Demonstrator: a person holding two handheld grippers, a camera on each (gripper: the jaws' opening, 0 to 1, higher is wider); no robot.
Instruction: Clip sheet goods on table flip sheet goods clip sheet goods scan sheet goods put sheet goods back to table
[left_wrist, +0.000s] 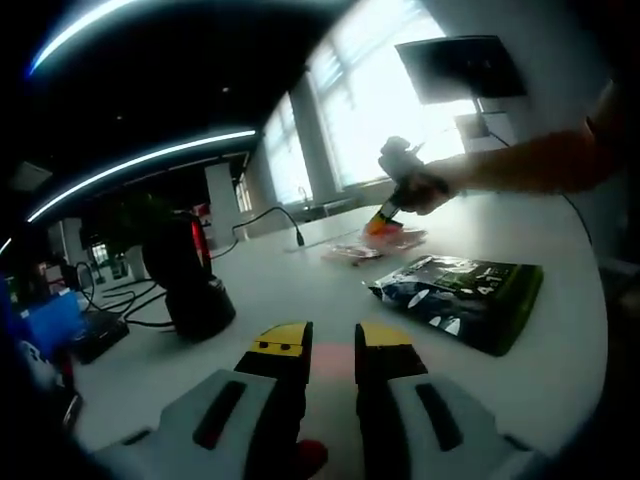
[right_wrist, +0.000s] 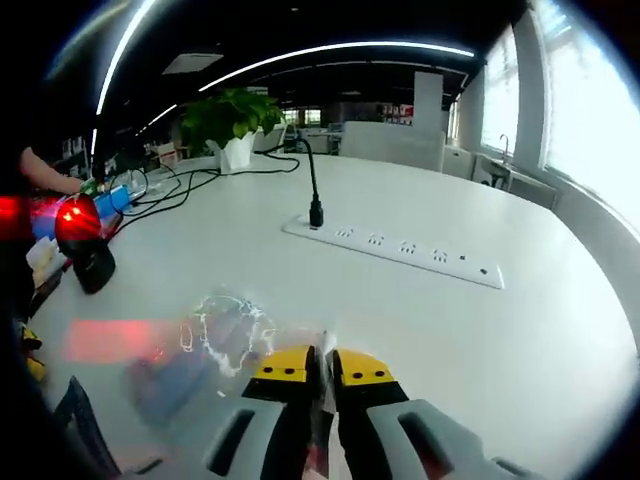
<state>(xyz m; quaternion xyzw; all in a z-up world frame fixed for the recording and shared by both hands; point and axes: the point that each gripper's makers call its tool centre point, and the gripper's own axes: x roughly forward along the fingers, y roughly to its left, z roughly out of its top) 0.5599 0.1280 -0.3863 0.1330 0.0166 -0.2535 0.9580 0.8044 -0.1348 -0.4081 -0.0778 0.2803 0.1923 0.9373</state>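
Note:
In the left gripper view, my left gripper (left_wrist: 333, 345) hovers open over the white table (left_wrist: 560, 360) with nothing between its yellow tips. A dark green and black packet (left_wrist: 460, 290) lies flat just ahead to the right. Farther off, a hand holds my right gripper (left_wrist: 384, 220), its tip down on a clear, pinkish sheet packet (left_wrist: 365, 247). In the right gripper view, my right gripper (right_wrist: 322, 372) is shut on the near edge of that clear packet (right_wrist: 215, 340), which rests on the table. A black scanner (right_wrist: 82, 240) glows red at the left, also seen as the scanner (left_wrist: 185, 275).
A white power strip (right_wrist: 400, 250) with a black cable crosses the table's middle. A potted plant (right_wrist: 235, 120) stands at the far edge. Cables and small devices (left_wrist: 100, 320) lie near the scanner. A red light patch (right_wrist: 110, 340) falls on the table.

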